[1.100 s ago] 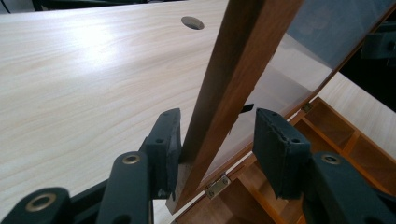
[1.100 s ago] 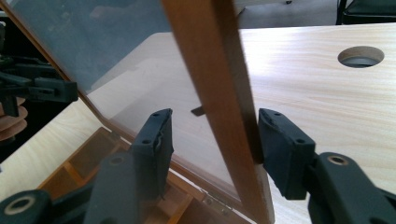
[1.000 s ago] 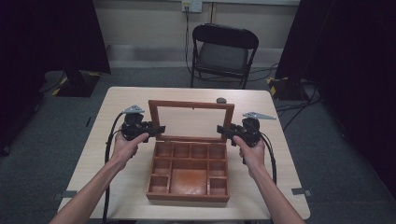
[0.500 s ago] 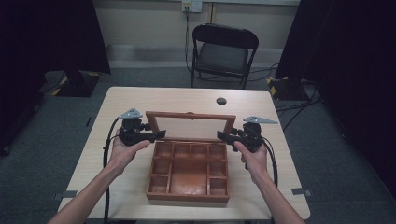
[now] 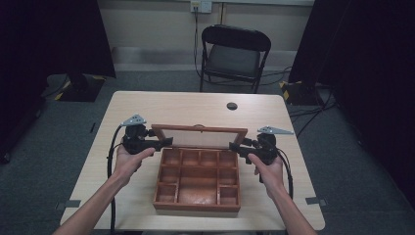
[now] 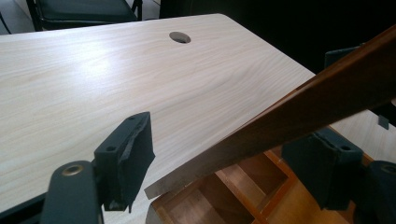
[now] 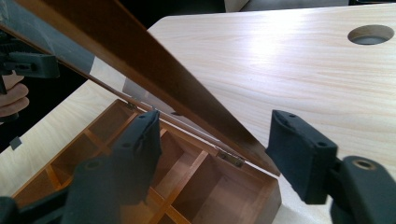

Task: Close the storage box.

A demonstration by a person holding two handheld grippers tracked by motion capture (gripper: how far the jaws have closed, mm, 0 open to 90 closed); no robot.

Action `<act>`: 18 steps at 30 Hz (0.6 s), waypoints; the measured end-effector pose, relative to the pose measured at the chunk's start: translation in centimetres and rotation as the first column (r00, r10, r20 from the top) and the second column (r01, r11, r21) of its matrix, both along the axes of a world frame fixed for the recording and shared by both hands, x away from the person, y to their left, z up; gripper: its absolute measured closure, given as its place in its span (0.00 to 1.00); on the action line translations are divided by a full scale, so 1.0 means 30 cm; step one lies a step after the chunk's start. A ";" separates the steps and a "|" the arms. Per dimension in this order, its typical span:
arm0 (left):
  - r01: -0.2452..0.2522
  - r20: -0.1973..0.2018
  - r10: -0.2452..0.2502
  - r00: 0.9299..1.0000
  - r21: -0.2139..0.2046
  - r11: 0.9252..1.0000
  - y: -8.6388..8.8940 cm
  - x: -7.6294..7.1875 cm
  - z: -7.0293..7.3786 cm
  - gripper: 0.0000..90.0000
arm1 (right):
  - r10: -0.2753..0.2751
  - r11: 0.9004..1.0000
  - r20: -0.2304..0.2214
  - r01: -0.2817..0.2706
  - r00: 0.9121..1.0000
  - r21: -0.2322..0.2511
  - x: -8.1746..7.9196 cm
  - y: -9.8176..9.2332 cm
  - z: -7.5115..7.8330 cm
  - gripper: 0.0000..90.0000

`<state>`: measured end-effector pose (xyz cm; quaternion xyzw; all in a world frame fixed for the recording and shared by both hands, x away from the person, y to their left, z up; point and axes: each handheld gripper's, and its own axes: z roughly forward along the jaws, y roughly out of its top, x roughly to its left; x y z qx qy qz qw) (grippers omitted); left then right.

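High view: lid [image 5: 198,136] seen lower than a second ago, then near upright, now leaning forward over box [image 5: 195,204], roughly half down. Left claw [image 5: 166,143] at lid's left end, right claw [image 5: 234,147] at its right end, both spread and just been opening; lid rail between the jaws of each, pads off the wood in both gripper views. Hands hardly shifted meanwhile.

Likely meaning: closing under way, grip being let go partway, lid not yet shut. Probably a drop onto the box next, or a fresh hold lower down.

Box in mid worktop [image 5: 186,105], straight ahead of the person, hinged side away.

Count: one box, one lid, two hinges [image 7: 231,158], about ten compartments (exact number hard to tell), two claws, one hole [image 5: 232,105] in worktop, one chair [image 5: 235,54] behind.
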<state>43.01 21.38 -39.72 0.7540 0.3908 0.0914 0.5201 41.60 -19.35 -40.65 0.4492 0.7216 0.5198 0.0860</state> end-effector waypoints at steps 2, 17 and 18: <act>0.005 -0.001 -0.005 1.000 0.000 1.000 -0.003 0.000 0.002 0.27 | -0.032 0.999 -0.006 0.032 0.999 -0.011 -0.004 -0.011 0.008 0.27; 0.016 -0.003 -0.016 1.000 0.004 1.000 -0.012 -0.004 0.006 0.27 | -0.120 0.979 -0.049 0.110 0.992 -0.174 0.000 -0.107 -0.008 0.35; 0.019 -0.004 -0.019 1.000 0.007 1.000 -0.013 -0.007 0.008 0.27 | -0.130 0.977 -0.043 0.120 0.991 -0.175 0.001 -0.113 -0.004 0.34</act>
